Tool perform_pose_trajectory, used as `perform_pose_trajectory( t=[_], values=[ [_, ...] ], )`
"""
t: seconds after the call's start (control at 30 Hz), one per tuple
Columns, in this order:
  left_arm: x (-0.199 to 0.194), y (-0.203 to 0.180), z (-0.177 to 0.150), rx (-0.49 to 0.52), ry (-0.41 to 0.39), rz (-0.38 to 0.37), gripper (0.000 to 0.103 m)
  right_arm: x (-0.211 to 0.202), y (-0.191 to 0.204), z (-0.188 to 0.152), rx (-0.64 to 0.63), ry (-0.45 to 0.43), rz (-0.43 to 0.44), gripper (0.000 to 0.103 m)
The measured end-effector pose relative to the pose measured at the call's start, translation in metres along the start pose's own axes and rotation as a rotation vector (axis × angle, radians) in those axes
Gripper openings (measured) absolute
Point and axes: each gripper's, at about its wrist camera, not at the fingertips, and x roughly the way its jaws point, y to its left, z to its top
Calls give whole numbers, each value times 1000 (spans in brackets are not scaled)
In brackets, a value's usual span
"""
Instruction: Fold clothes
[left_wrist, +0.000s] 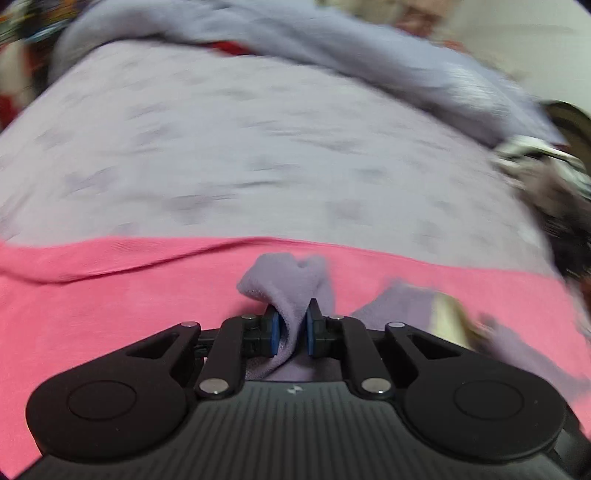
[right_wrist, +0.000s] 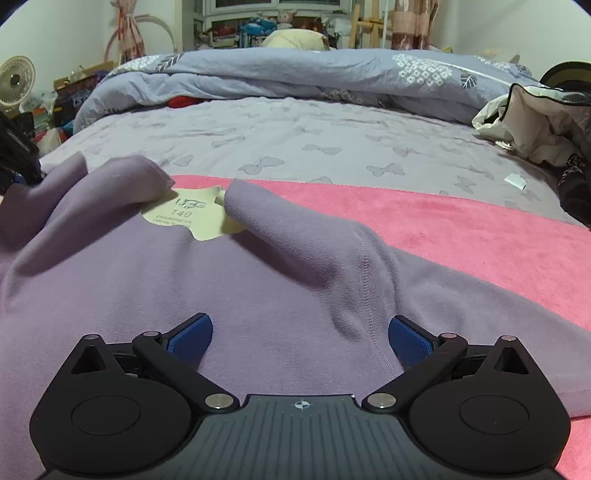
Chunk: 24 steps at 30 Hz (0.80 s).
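A purple fleece top (right_wrist: 184, 280) lies on a pink towel (right_wrist: 480, 236) on the bed, with its cream neck label (right_wrist: 192, 218) facing up. My right gripper (right_wrist: 300, 338) is open just above the top's chest, near a sleeve seam. In the blurred left wrist view, my left gripper (left_wrist: 293, 326) is shut on a bunched fold of the purple top (left_wrist: 288, 284) and holds it above the pink towel (left_wrist: 110, 314).
The bed has a lilac sheet (right_wrist: 314, 140) with a bow pattern. A grey-blue duvet (right_wrist: 295, 77) is heaped at the far side. A pile of jackets (right_wrist: 539, 122) lies at the right edge. A small fan (right_wrist: 14, 81) stands far left.
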Motion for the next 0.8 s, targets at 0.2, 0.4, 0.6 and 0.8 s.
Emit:
perform_pose_trajectory(
  t=[0.2, 0.4, 0.6, 0.8],
  values=[
    [-63, 21, 21, -173, -348, 303, 13, -1, 1, -1, 8, -6, 1, 103],
    [-124, 63, 23, -212, -513, 672, 12, 0, 0, -1, 10, -8, 2, 103],
    [-83, 136, -17, -329, -131, 783, 21, 0, 0, -2, 10, -9, 4, 103],
    [-92, 160, -46, -510, -82, 838, 61, 0, 0, -2, 12, -10, 5, 103]
  ],
)
